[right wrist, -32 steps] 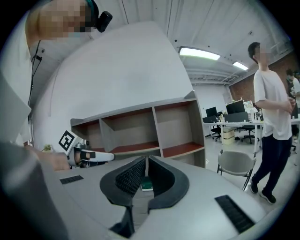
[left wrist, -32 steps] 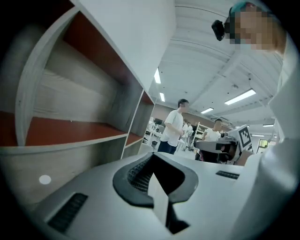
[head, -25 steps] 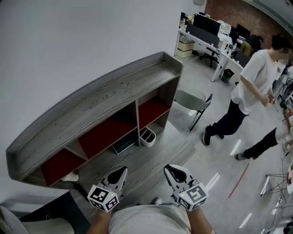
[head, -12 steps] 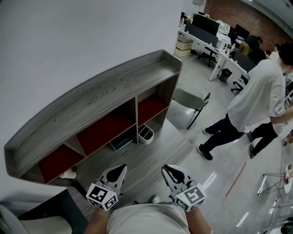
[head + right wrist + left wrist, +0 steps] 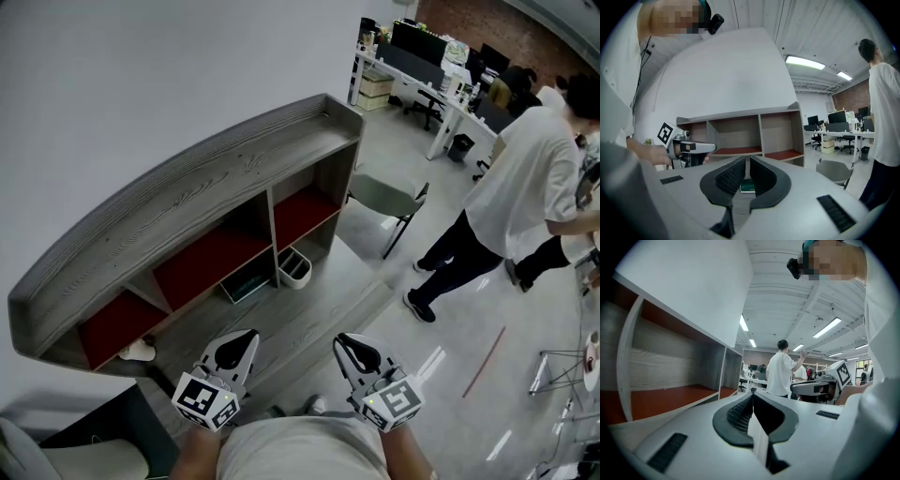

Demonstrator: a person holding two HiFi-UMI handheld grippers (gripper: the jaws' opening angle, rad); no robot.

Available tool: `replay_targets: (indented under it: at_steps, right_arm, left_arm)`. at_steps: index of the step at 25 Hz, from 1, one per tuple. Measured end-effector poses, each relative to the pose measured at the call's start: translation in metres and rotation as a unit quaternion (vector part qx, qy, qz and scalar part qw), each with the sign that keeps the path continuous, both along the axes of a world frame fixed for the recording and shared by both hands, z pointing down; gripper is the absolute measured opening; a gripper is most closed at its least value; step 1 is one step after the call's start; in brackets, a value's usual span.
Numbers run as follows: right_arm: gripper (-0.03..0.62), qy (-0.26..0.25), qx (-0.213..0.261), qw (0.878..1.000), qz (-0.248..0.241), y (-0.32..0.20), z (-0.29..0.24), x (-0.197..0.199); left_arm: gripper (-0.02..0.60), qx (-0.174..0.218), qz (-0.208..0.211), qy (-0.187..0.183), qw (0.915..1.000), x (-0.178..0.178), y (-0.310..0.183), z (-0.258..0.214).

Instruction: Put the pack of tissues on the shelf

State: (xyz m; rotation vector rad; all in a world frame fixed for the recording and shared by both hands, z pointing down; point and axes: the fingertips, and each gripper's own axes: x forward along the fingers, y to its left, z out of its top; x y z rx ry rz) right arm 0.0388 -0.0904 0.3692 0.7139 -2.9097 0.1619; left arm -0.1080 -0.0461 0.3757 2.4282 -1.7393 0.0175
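Note:
A long grey wooden shelf (image 5: 187, 216) with red-floored compartments stands against the white wall. All its compartments look empty in the right gripper view, where the shelf (image 5: 740, 136) is straight ahead. A flat green packet (image 5: 246, 285), perhaps the tissues, lies on the floor under the middle compartment. The same packet (image 5: 748, 188) shows past the right jaws. My left gripper (image 5: 246, 335) and right gripper (image 5: 342, 339) hover side by side near my body, pointing at the shelf. Both are shut and hold nothing. In its own view the left gripper (image 5: 752, 394) faces a red shelf floor (image 5: 670, 394).
A white bin (image 5: 293, 269) stands on the floor under the right compartment, and a small white object (image 5: 141, 351) lies under the left one. A grey chair (image 5: 386, 202) stands right of the shelf. A person in a white shirt (image 5: 520, 178) stands beyond it. Desks line the far back.
The person in the white shirt has stepped in from the right and turned. My left gripper has risen slightly. Both grippers stay shut and empty.

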Motion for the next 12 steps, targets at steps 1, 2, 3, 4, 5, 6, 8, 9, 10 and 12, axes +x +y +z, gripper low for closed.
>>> replay_targets:
  at_steps: [1,2,3,4,5,6,8,9,10,12]
  right_arm:
    - [0.043,-0.001,-0.001,1.000,0.001,0.000,0.000,0.002]
    - [0.043,-0.002,-0.001,1.000,0.003,0.000,-0.001,0.003]
    - [0.043,-0.003,-0.001,1.000,0.004,0.001,-0.001,0.004]
    - [0.043,-0.004,-0.001,1.000,0.005,0.001,-0.002,0.005]
    - [0.043,-0.005,-0.001,1.000,0.006,0.000,-0.002,0.006]
    - [0.043,-0.006,0.000,1.000,0.007,0.000,-0.002,0.006]
    - [0.043,-0.007,0.000,1.000,0.009,0.000,-0.003,0.008]
    - [0.043,-0.007,0.001,1.000,0.009,0.000,-0.004,0.009]
    - [0.043,-0.007,0.001,1.000,0.010,0.001,-0.004,0.009]
    - [0.043,-0.006,0.001,1.000,0.012,0.001,-0.005,0.010]
  left_arm:
    - [0.017,0.003,0.000,-0.002,1.0000,0.001,0.001,-0.003]
    - [0.017,0.006,0.003,-0.004,1.0000,0.002,0.002,-0.006]
    - [0.017,0.008,0.006,-0.006,0.9999,0.003,0.003,-0.008]
    - [0.017,0.010,0.007,-0.007,0.9999,0.003,0.004,-0.010]
    - [0.017,0.011,0.006,-0.007,0.9999,0.003,0.004,-0.013]
    - [0.017,0.011,0.005,-0.008,0.9999,0.003,0.004,-0.015]
    - [0.017,0.012,0.005,-0.010,0.9999,0.005,0.005,-0.019]
    - [0.017,0.013,0.006,-0.010,0.9998,0.006,0.005,-0.021]
    - [0.017,0.014,0.007,-0.010,0.9998,0.007,0.005,-0.023]
    - [0.017,0.016,0.009,-0.010,0.9998,0.009,0.005,-0.028]
